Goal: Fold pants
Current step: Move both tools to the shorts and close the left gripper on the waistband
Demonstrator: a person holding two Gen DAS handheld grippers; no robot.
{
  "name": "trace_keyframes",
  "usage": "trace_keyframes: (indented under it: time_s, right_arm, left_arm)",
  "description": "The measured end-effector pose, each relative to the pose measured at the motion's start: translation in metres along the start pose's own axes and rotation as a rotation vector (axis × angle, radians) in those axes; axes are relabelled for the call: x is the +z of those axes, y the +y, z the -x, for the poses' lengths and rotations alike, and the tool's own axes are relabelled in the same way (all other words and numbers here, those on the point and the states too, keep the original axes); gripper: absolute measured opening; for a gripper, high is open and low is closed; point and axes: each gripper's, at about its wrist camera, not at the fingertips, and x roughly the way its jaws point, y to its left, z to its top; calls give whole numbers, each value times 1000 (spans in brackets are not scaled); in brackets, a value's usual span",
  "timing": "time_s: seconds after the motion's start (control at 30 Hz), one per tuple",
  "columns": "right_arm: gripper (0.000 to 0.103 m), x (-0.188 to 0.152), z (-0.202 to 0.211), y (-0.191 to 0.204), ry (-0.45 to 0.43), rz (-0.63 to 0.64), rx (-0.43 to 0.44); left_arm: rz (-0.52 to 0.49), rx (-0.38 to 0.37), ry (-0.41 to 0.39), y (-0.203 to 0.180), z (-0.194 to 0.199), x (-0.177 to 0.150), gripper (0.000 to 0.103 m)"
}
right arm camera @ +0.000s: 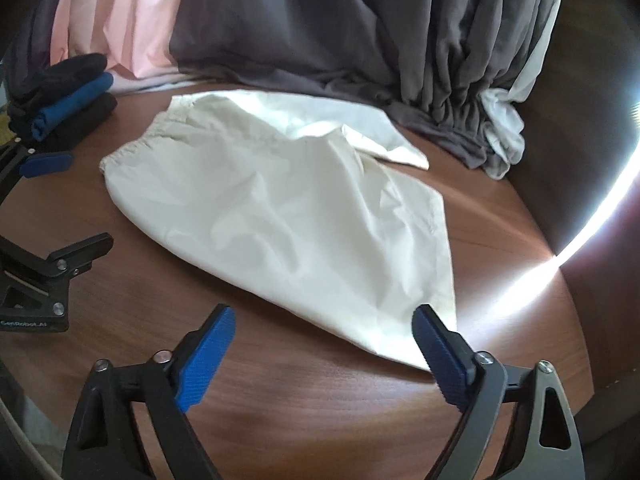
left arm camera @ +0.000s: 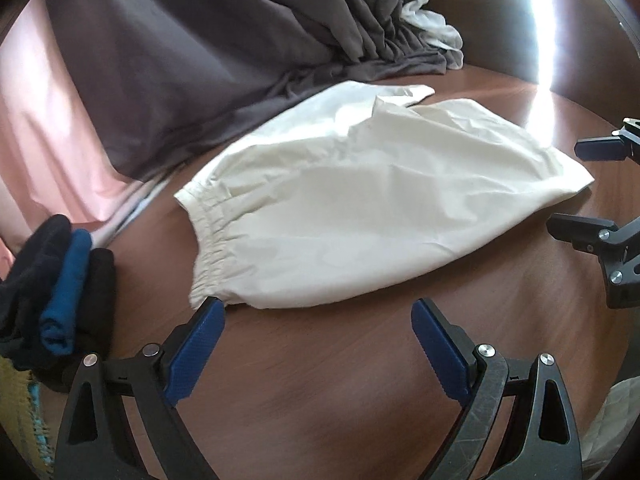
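We are holding the left gripper (left arm camera: 316,322) and the right gripper (right arm camera: 324,326) low at the bottom of their frames, jaws spread wide and gripping nothing. The pants (left arm camera: 360,200) are lying across the middle of both views on the table (left arm camera: 320,380), already doubled, with the gathered waistband (left arm camera: 208,248) at the left and the far end tapering to a corner at lower right in the right view. We are judging the cloth to be thin, light and soft, so it will sag and slide on the smooth wood; we are favouring a pinch at the waistband corner beside the left finger and at the tapered corner beside the right finger. A stack of dark and blue folded clothes (left arm camera: 64,280) is sitting at the left edge, near the waistband. Grey drapes (right arm camera: 360,40) are crowding the top of the frame, touching the pants' far edge.
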Motion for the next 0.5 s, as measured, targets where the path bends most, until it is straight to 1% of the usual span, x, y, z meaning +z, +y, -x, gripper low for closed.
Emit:
trace_keyframes:
  time_s: [0.17,0.37,0.4,0.43,0.47,0.5]
  right_arm:
    - [87,3,-16,-6,27,-17,-4]
    - [87,12,-23,-16,15,-43,-9]
    - [87,13,-24,-18,12,-47,-9]
    - [87,14,-24,-19,12,-49,-9]
    - [87,14,-25,-20,12,-50,-9]
    - [87,13,-26,-20,13,-50,-12]
  left_arm:
    - [-39,-12,14,-7,-22,7,96]
    - [-69,-1,-27,-9,-27,20,96]
    - [-75,-1,-32,-9,-28,21,91]
    - [-81,-5,-32,-10,-29,22,83]
    - [-90,-15,-28,-11,-31,23,78]
    - [-98,-27,-23,-12,-33,23,68]
